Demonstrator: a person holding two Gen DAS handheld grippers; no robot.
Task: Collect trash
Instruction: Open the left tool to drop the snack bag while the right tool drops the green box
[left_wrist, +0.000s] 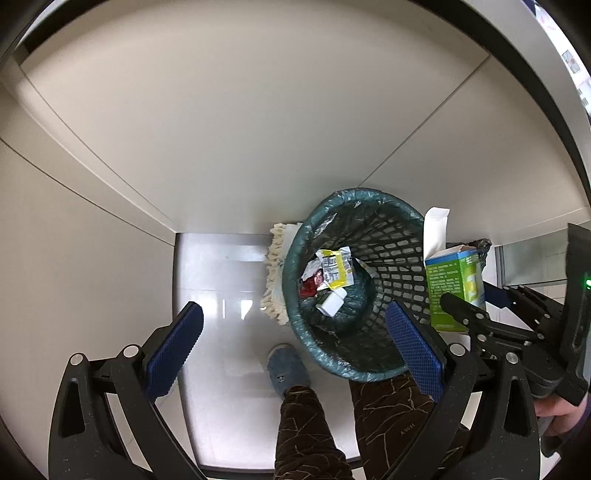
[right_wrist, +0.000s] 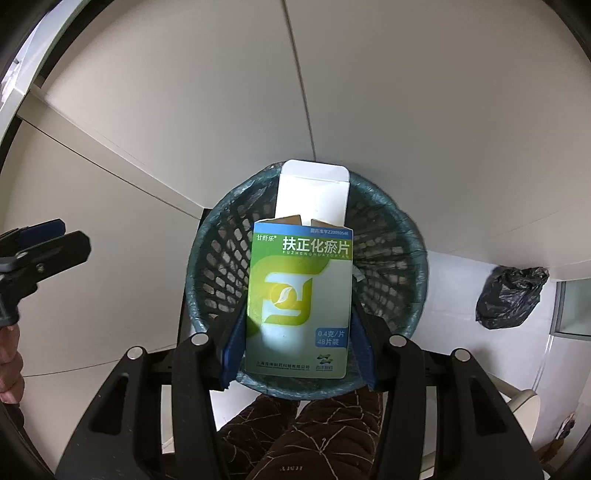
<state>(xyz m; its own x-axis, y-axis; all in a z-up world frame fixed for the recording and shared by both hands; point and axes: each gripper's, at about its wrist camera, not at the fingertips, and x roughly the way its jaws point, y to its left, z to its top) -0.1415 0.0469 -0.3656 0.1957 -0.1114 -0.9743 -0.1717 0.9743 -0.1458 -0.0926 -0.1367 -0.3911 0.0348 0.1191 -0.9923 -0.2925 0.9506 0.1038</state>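
A dark mesh waste basket (left_wrist: 388, 258) with a teal liner stands on the floor against white cabinets; it also shows in the right wrist view (right_wrist: 221, 251). Inside lie a yellow wrapper (left_wrist: 336, 269), a red wrapper and a small white bottle (left_wrist: 332, 302). My right gripper (right_wrist: 297, 350) is shut on a green and blue medicine box (right_wrist: 299, 295) with its white flap open, held above the basket mouth. The box also shows in the left wrist view (left_wrist: 452, 288). My left gripper (left_wrist: 295, 347) is open and empty above the basket's left side.
A cream mop head (left_wrist: 275, 273) lies behind the basket at its left. A tied black trash bag (right_wrist: 511, 297) sits on the floor to the right. The person's legs (left_wrist: 306, 432) and blue shoe (left_wrist: 288, 369) stand in front of the basket.
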